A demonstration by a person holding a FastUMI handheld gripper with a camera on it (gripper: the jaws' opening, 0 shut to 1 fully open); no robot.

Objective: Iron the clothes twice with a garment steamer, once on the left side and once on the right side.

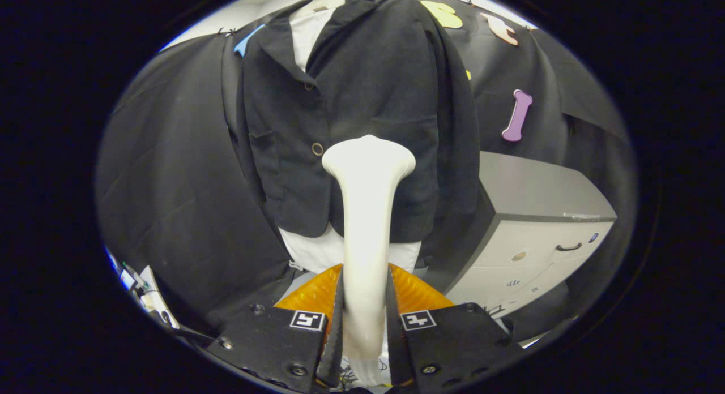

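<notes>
A cream garment steamer [367, 213] stands upright between my fingers, its handle clamped by both of them and its wide head pointing at the clothes. My gripper [365, 320] is shut on that handle. Beyond it hangs a dark jacket [362, 99] over a white shirt [308, 29] on a dress form, with two brown buttons down the front. The steamer head sits close in front of the jacket's lower front, just right of the lower button [317, 149]. I cannot tell whether the head touches the cloth. The white shirt hem [317, 252] shows under the jacket.
A grey cabinet with drawers [538, 230] stands right of the dress form. Black cloth [170, 184] hangs behind and left of the clothes. An orange thing [419, 295] lies low just ahead of my fingers. Small clutter [141, 283] sits low on the left.
</notes>
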